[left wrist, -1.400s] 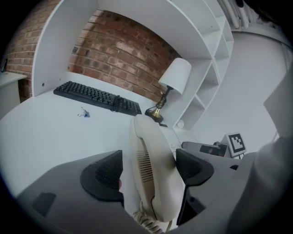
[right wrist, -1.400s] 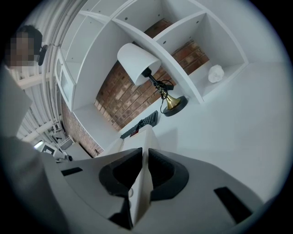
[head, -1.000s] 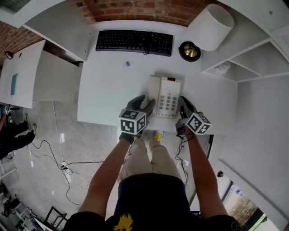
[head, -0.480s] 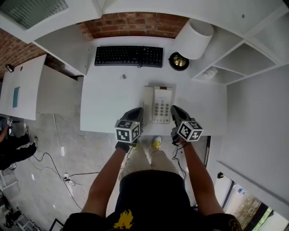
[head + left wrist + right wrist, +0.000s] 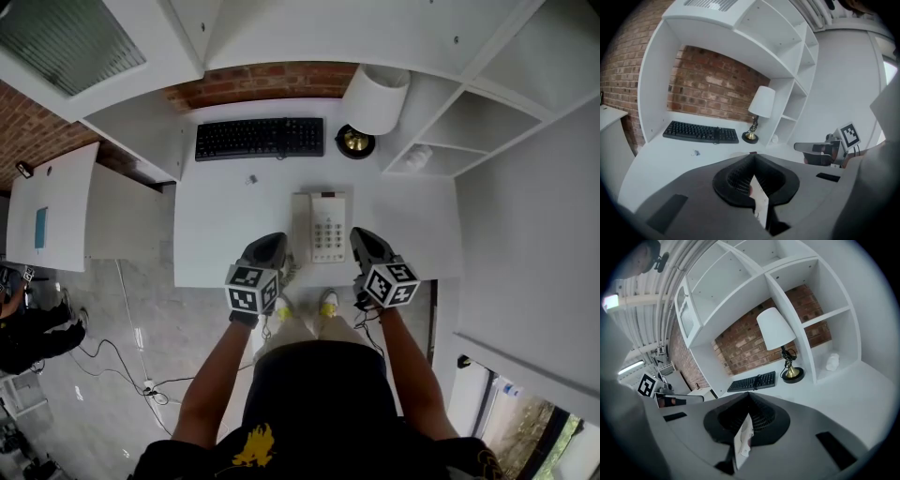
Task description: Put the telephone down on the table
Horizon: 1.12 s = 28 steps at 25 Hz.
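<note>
The white telephone (image 5: 319, 227), handset on its left side, lies flat on the white table (image 5: 216, 225) near the front edge. My left gripper (image 5: 270, 242) hovers just left of the phone's near end, shut and empty. My right gripper (image 5: 365, 238) is just right of it, also shut and empty. Neither touches the phone. In the left gripper view the closed jaws of my left gripper (image 5: 752, 159) hide almost all of the phone. The right gripper view shows my right gripper (image 5: 749, 401) with its jaws pressed together.
A black keyboard (image 5: 260, 138) lies at the table's back, with a small clip (image 5: 251, 178) in front of it. A white-shaded lamp (image 5: 375, 98) on a brass base stands back right beside white shelves (image 5: 441, 141). A white side desk (image 5: 47, 202) stands to the left.
Both grippers drew back from the phone's sides toward the table's front edge, and their jaws closed. The phone stays on the table.
</note>
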Each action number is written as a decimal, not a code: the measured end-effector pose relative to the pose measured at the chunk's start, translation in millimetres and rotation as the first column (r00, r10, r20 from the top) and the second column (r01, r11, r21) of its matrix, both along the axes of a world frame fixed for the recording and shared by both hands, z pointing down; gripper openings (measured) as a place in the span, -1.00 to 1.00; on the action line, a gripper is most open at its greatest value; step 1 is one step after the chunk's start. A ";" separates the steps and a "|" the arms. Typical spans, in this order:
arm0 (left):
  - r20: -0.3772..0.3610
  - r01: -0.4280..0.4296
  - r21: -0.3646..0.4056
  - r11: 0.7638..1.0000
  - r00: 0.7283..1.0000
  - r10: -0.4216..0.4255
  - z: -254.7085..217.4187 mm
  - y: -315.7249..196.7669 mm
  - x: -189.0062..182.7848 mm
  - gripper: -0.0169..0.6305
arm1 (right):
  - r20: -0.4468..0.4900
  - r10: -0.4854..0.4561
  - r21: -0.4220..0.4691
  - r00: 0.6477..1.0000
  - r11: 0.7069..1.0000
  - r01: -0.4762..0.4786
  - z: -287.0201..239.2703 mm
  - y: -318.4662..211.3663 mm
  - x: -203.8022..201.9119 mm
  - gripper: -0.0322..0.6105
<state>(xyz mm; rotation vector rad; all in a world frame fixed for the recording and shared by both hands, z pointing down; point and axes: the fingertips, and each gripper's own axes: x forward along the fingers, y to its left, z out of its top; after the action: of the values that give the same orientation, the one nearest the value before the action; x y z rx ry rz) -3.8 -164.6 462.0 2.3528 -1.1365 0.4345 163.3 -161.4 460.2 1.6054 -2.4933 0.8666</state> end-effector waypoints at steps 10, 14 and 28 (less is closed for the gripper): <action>-0.021 0.012 0.214 0.977 1.000 -0.007 -79.2 -12.3 -7.9 -0.89 | -0.119 -0.044 0.173 0.992 0.983 0.064 -79.7 -2.2 -5.2 -0.91; -0.006 -0.001 0.296 0.955 1.000 0.003 -110.4 -16.6 -4.0 -0.90 | -0.139 -0.046 0.240 0.989 0.967 0.079 -109.4 -8.1 -2.4 -0.91; -0.049 0.029 0.448 0.894 0.999 -0.007 -188.2 -13.6 -18.0 -0.90 | -0.234 -0.025 0.408 0.972 0.905 0.122 -203.5 -12.5 -23.8 -0.91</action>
<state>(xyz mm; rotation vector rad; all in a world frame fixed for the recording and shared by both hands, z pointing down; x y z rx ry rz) -21.8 -178.2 273.8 2.7227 -1.3514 0.1119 139.5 -173.9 256.7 1.5877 -2.6735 0.1217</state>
